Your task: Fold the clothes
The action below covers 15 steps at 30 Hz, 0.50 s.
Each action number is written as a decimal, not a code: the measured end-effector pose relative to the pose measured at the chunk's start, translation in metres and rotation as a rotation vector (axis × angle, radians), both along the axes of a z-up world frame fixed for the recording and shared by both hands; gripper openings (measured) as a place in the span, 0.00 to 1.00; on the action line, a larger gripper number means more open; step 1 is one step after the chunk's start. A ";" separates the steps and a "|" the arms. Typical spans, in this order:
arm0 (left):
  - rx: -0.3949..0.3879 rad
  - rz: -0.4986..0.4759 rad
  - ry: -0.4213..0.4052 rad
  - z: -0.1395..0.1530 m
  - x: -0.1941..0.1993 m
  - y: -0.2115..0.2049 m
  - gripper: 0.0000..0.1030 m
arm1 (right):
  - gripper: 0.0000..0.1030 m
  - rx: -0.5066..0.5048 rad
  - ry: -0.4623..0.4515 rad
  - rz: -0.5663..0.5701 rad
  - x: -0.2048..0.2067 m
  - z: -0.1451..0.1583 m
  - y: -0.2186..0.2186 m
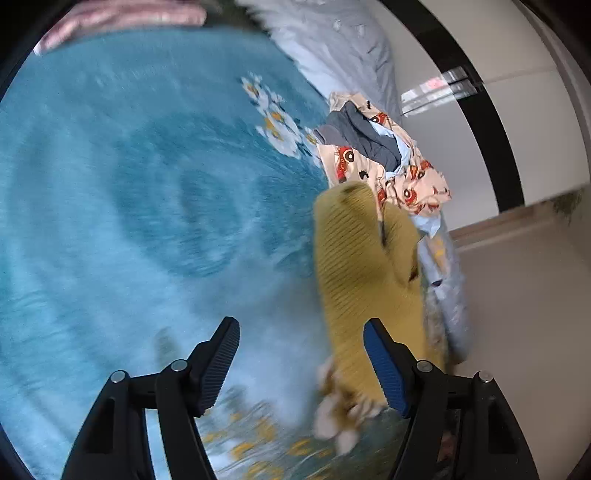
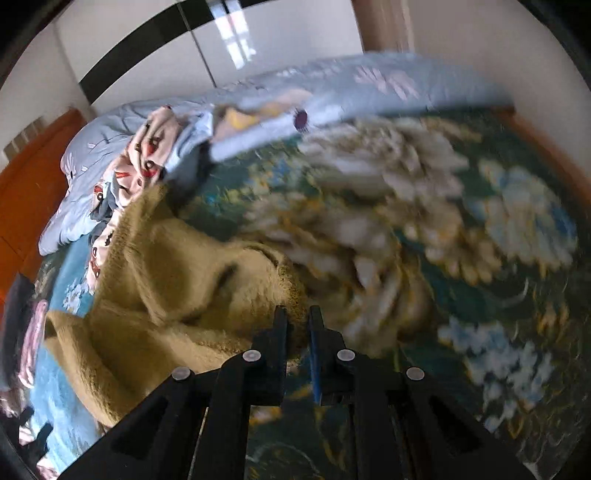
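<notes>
A mustard-yellow knit sweater (image 2: 155, 273) lies crumpled on the floral bedspread (image 2: 461, 229). My right gripper (image 2: 297, 317) is shut on the sweater's edge, the jaws nearly together with knit between them. In the left wrist view the same sweater (image 1: 358, 258) hangs as a long ribbed strip at the right. My left gripper (image 1: 301, 332) is open and empty over the teal blanket (image 1: 129, 184), its right finger (image 1: 384, 362) just in front of the sweater's lower part. Both views are motion-blurred.
A heap of other clothes, peach car-print fabric and grey garments (image 1: 373, 147), lies beyond the sweater; it also shows in the right wrist view (image 2: 140, 162). A pale blue duvet (image 2: 369, 88) lies along the bed's far side. Pink fabric (image 1: 122, 18) lies at the blanket's far edge. A wardrobe wall stands behind.
</notes>
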<state>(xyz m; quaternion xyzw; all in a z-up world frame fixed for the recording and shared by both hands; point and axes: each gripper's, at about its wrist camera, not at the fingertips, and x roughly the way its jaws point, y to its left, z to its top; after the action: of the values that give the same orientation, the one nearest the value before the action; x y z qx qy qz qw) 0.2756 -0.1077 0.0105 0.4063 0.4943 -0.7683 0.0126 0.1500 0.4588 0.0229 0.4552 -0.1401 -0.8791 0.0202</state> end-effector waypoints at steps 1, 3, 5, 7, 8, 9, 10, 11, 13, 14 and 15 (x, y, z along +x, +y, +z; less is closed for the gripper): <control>0.024 0.003 0.006 -0.002 -0.006 -0.001 0.71 | 0.10 -0.008 -0.010 0.001 0.003 -0.005 0.003; 0.052 0.020 0.007 -0.005 -0.028 -0.004 0.71 | 0.10 -0.012 -0.027 0.009 0.005 -0.014 0.004; 0.048 0.037 0.001 -0.008 -0.047 -0.008 0.71 | 0.10 -0.029 -0.039 0.009 0.004 -0.025 0.005; 0.064 0.052 -0.010 -0.011 -0.064 -0.014 0.71 | 0.10 -0.067 -0.050 -0.002 0.002 -0.037 0.008; 0.087 0.065 -0.007 -0.011 -0.070 -0.017 0.71 | 0.10 -0.083 -0.054 -0.006 0.002 -0.041 0.009; 0.111 0.077 -0.003 -0.012 -0.077 -0.020 0.71 | 0.10 -0.095 -0.056 -0.008 0.002 -0.043 0.011; 0.115 0.084 -0.008 -0.012 -0.084 -0.022 0.71 | 0.10 -0.108 -0.058 -0.010 0.003 -0.046 0.013; 0.104 0.078 -0.014 -0.010 -0.091 -0.023 0.71 | 0.10 -0.114 -0.057 -0.010 0.003 -0.047 0.013; 0.046 0.054 -0.032 -0.008 -0.104 -0.021 0.71 | 0.10 -0.115 -0.055 -0.008 0.003 -0.046 0.013; 0.017 0.042 -0.042 -0.007 -0.111 -0.020 0.71 | 0.10 -0.117 -0.055 -0.009 0.003 -0.047 0.013; 0.008 0.036 -0.044 -0.008 -0.112 -0.019 0.71 | 0.10 -0.119 -0.056 -0.010 0.003 -0.047 0.013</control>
<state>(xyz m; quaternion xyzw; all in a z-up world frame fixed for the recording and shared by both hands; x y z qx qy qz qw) 0.1640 -0.1265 0.0029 0.4142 0.5040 -0.7570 0.0355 0.1533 0.4721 -0.0240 0.4769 -0.1949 -0.8562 0.0390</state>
